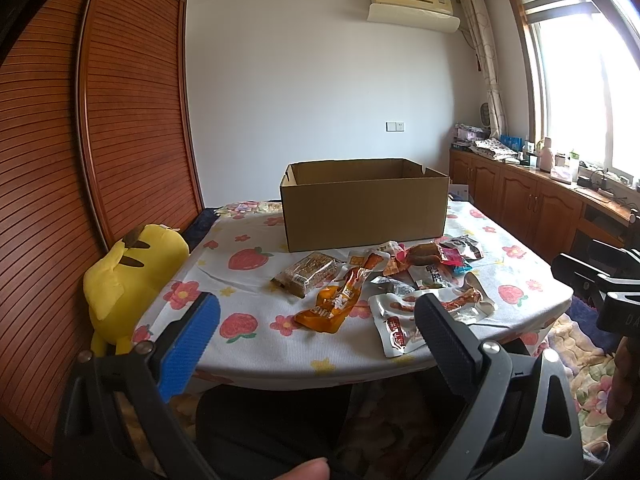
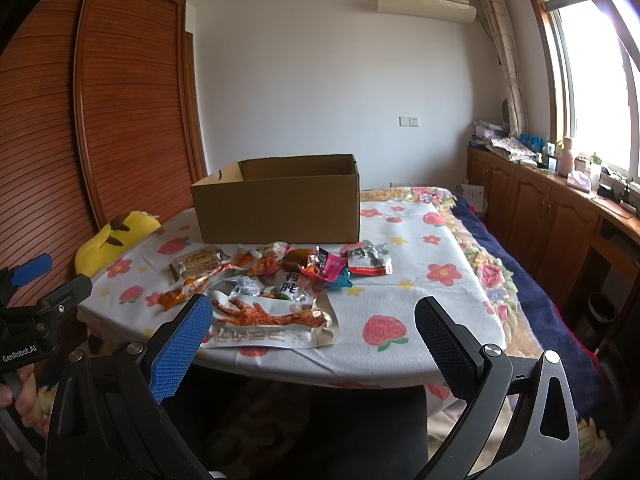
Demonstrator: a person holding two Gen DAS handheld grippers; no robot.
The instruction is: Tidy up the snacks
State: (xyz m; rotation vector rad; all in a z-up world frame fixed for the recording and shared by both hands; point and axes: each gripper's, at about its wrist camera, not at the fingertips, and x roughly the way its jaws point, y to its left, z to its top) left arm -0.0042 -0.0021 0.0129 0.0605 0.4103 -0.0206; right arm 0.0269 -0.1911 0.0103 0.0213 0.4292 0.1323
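An open cardboard box (image 1: 364, 208) (image 2: 280, 204) stands at the far side of the table. In front of it lie several snack packets: a brown bar pack (image 1: 308, 274) (image 2: 196, 265), an orange pouch (image 1: 334, 308) (image 2: 180, 294), a chicken-foot pack (image 1: 452, 304) (image 2: 272, 326) and a white-red packet (image 2: 370, 260). My left gripper (image 1: 316, 320) is open, held before the table's near edge, empty. My right gripper (image 2: 314, 322) is open too, empty, just short of the chicken-foot pack. Each gripper shows at the other view's edge: left (image 2: 32, 304), right (image 1: 600, 284).
A flowered tablecloth (image 1: 248, 344) (image 2: 420, 312) covers the table. A yellow plush toy (image 1: 128, 280) (image 2: 116, 236) leans at the left edge by the slatted wardrobe (image 1: 120, 120). Wooden cabinets (image 2: 552, 216) with clutter run under the window on the right.
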